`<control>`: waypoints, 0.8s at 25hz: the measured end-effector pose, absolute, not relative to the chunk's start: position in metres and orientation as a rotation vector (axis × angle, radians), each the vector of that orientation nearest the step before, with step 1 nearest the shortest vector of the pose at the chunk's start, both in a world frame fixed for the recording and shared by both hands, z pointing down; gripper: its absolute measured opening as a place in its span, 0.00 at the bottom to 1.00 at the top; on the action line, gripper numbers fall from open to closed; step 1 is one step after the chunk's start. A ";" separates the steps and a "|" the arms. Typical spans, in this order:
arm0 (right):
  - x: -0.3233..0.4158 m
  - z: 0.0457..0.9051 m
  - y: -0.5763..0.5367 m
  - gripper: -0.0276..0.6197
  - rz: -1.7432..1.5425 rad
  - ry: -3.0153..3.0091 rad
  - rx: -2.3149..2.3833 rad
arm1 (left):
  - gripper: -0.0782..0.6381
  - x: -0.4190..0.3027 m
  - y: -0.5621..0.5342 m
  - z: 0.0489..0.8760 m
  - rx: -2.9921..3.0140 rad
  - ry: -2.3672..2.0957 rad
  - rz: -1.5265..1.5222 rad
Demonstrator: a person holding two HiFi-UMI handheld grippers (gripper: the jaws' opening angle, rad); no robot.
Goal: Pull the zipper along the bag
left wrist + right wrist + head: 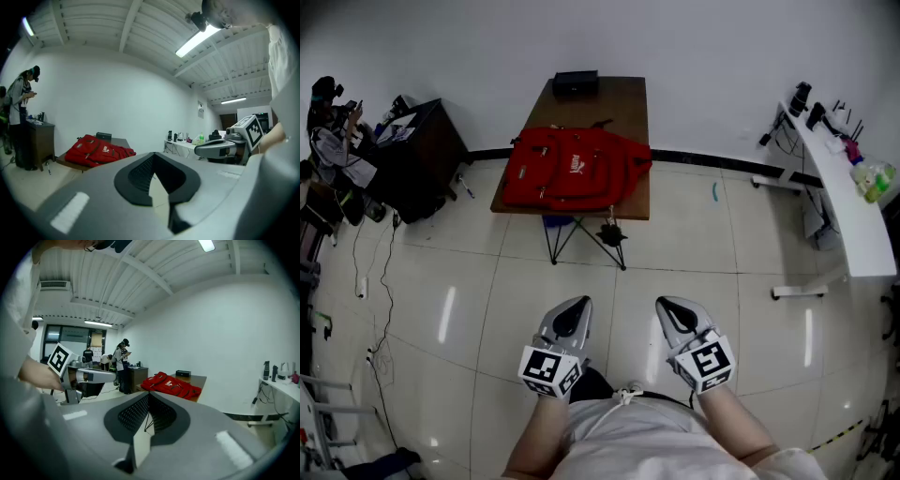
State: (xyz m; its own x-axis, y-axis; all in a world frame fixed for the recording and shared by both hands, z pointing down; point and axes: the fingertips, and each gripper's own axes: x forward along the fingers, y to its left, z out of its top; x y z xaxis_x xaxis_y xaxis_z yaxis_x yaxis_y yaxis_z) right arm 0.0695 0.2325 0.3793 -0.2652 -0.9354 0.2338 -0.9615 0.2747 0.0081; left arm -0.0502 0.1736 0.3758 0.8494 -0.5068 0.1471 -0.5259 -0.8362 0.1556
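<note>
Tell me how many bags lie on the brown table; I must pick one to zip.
1. A red backpack lies flat on the brown table, nearer than the black box at its far edge. No other bag shows; one beneath it would be hidden.

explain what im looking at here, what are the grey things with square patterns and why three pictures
A person holds two hand-held grippers, the left gripper and the right gripper; the patterned cubes are part of them. The top-down picture comes from a camera on the person's head. The other two come from cameras riding on each gripper, looking along its jaws. Both pairs of jaws are closed and hold nothing. Ahead stands a brown table with a red backpack and a small black box on it.
</note>
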 end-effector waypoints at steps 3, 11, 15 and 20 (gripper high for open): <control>0.090 0.387 0.237 0.05 0.259 -2.337 1.803 | 0.12 -0.034 0.182 0.388 2.800 -0.773 0.160; 0.118 0.409 0.210 0.05 0.375 -2.346 1.833 | 0.12 -0.014 0.162 0.414 2.751 -0.777 0.233; 0.128 0.420 0.178 0.05 0.454 -2.340 1.838 | 0.12 0.003 0.130 0.430 2.734 -0.750 0.258; 0.149 0.431 0.118 0.05 0.486 -2.307 1.804 | 0.12 0.029 0.063 0.446 2.712 -0.731 0.287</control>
